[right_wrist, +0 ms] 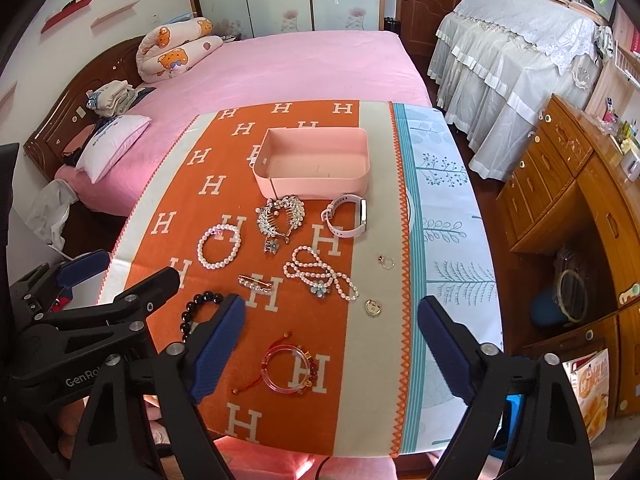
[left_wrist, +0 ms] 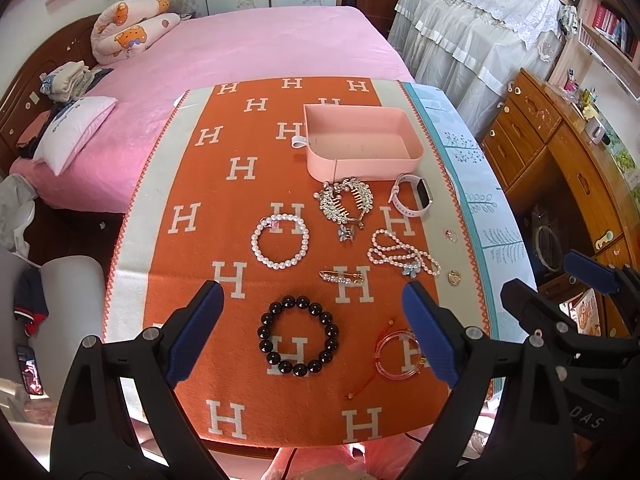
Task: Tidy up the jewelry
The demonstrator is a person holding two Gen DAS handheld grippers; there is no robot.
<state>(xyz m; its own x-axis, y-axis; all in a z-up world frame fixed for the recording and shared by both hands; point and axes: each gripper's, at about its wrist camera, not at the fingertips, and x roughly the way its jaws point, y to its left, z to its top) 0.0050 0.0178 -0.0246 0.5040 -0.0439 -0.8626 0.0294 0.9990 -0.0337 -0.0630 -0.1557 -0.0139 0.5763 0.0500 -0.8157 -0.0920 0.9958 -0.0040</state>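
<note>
Nearest, in the left wrist view: left hand-held gripper tilted steeply down over the table, blue-padded jaws spread wide, nothing between the pads. Directly below the gap, a bracelet of glossy black round beads lying flat on the orange woven cloth patterned with white H letters. At 3 o'clock of it, a thin clear-pink bangle with a red cord, partly behind the right-side pad.

In the right wrist view: right hand-held gripper angled down likewise, jaws parted wide and gripping nothing, poised above the same pink bangle. Left gripper body visible at 9 o'clock, well apart from the bangle.

Farther up the cloth: a small pearl-set bar clip; at 3 o'clock of it, a small round gold charm on the beige border. Beyond, a white pearl bracelet at 10 o'clock, and a loose strand of pinkish pearls with a pale flower piece at 2 o'clock. A tiny ring with a red stone near the cloth edge.

Farther still: a rhinestone and pearl hair claw, and beside it at 3 o'clock a pale pink smartwatch with a curled strap.

Farthest on the table, at 12 o'clock: an open, shallow pink rectangular box, nothing visible inside. Behind the table, a bed with a pink cover.
</note>
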